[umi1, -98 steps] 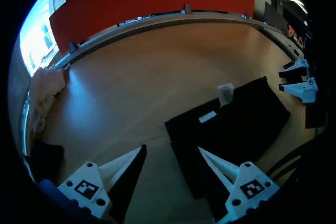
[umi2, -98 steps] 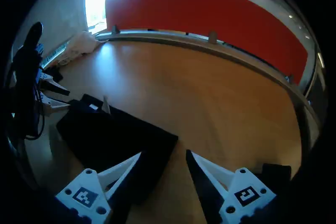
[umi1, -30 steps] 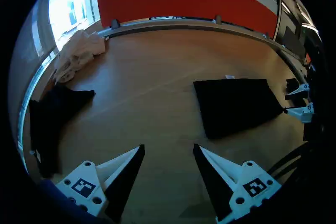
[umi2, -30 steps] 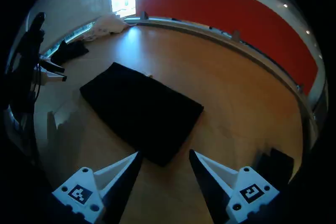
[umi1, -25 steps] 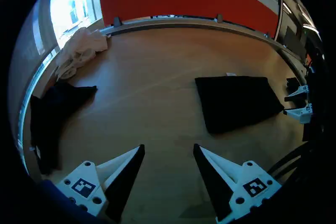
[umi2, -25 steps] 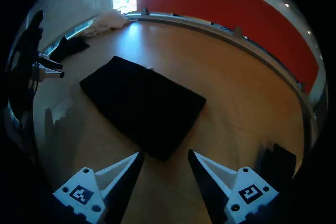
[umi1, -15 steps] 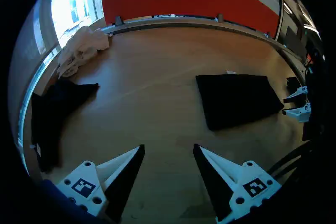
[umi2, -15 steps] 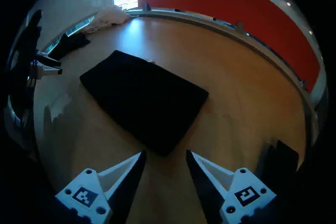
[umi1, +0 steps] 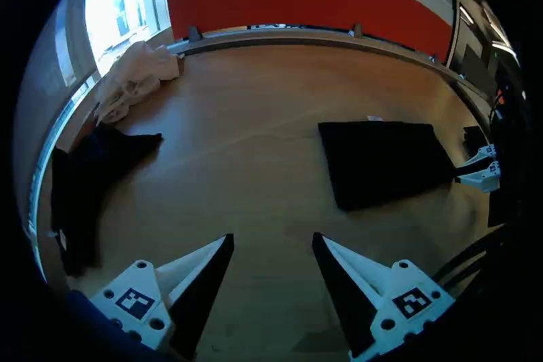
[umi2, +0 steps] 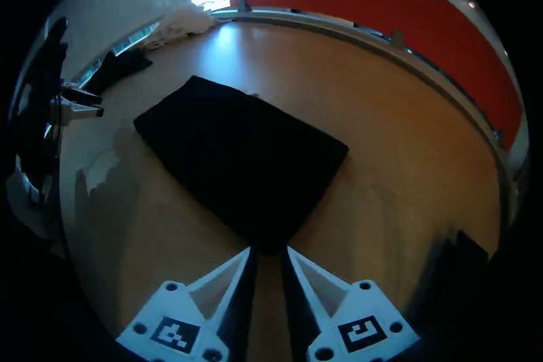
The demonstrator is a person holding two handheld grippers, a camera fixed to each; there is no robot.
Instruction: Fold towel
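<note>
Folded black towel [umi2: 237, 158] lies flat on the table [umi1: 237, 124]. It's soft and floppy, so grab corners. My right gripper [umi2: 268, 253] is narrowed at its near corner, can't tell if it's gripping. Left gripper [umi1: 271, 253] is wide and empty.

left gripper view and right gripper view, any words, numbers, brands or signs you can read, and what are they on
No words, numbers or brands can be read.
Square black-and-white markers on the fingers of the left gripper and the right gripper: coded patterns, not text.
Small white tag at the far edge of the folded black towel: too small to read.
</note>
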